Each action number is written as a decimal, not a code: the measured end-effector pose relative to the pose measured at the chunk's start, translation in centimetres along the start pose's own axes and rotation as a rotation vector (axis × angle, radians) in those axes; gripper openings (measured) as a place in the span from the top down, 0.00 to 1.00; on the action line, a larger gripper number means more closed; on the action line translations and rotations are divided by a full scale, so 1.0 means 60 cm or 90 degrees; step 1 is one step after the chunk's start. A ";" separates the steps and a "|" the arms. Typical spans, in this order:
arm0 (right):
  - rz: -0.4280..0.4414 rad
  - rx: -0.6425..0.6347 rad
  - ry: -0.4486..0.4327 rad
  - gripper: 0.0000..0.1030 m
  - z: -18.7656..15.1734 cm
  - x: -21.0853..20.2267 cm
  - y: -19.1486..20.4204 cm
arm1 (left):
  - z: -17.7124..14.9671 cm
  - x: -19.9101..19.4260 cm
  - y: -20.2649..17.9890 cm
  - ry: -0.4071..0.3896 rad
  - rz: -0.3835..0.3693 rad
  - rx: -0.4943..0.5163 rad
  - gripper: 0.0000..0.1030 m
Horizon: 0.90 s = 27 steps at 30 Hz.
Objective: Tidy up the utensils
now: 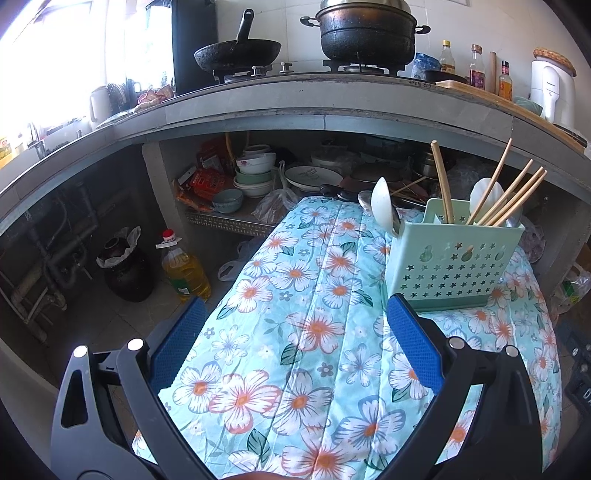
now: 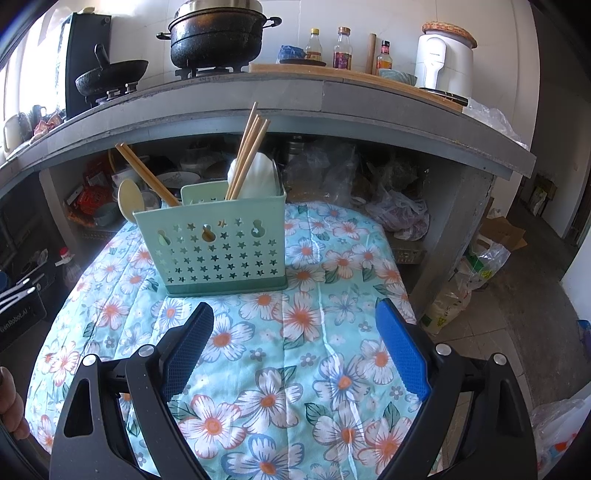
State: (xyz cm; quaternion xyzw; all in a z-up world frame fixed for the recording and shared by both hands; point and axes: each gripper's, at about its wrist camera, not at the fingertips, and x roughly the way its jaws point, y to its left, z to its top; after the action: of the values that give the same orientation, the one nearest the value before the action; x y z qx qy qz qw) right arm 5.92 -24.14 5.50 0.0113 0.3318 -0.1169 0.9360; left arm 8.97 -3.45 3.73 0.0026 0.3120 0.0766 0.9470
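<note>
At the bottom of each wrist view the gripper's own black arms and blue pads fill the foreground. The left gripper [image 1: 295, 321] has its jaws spread wide with only the floral cloth [image 1: 295, 295] between them; nothing is gripped or touched. The right gripper [image 2: 295, 321] likewise stands wide apart over the same cloth [image 2: 295, 350], holding nothing, its pads clear of the holder ahead. Part of a hand [image 2: 11, 402] shows at the left edge of the right wrist view.

The pale green utensil holder [image 1: 456, 258] stands upright on the cloth, right of centre in the left view and just left of centre in the right view [image 2: 218, 247]. Its front wall is pierced with stars and keyhole slots. Wooden chopsticks [image 1: 506, 195] lean out of it, two more [image 1: 441, 181] in another compartment; a white spoon [image 1: 382, 203] and a metal spoon [image 1: 365, 201] rise at its left end, more white spoons [image 1: 484, 192] at its right.

In the upper part of the frame, a black pot [image 1: 367, 35] and a wok [image 1: 238, 53] sit on the stove. A white appliance [image 2: 443, 62] carries small lettering too blurred to read. At the left edge of the right view, a dark box [image 2: 18, 317] bears lettering ending "Robot.AI".
</note>
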 end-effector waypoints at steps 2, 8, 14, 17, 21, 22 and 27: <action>-0.001 0.000 -0.005 0.16 0.003 -0.002 0.000 | -0.001 0.000 0.001 0.000 0.004 0.000 0.08; -0.003 -0.003 -0.013 0.16 0.009 -0.007 -0.001 | -0.004 0.003 0.012 0.001 0.014 -0.007 0.08; -0.009 -0.008 -0.024 0.16 0.015 -0.013 -0.003 | -0.005 0.002 0.025 0.000 0.011 -0.013 0.08; -0.010 -0.008 -0.024 0.16 0.015 -0.014 -0.004 | -0.005 -0.001 0.034 -0.007 0.004 -0.017 0.08; -0.010 -0.008 -0.023 0.16 0.015 -0.015 -0.005 | -0.007 0.000 0.041 -0.006 0.004 -0.019 0.08; -0.010 -0.007 -0.022 0.16 0.014 -0.015 -0.005 | -0.008 0.000 0.044 -0.005 0.006 -0.020 0.08; -0.008 -0.004 -0.020 0.16 0.013 -0.013 -0.008 | -0.010 0.001 0.052 0.001 0.001 -0.021 0.08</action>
State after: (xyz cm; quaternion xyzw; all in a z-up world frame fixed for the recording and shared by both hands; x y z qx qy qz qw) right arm 5.72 -24.51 6.60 0.0046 0.3176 -0.1221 0.9403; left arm 8.24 -0.40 3.36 -0.0129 0.3112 0.0829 0.9466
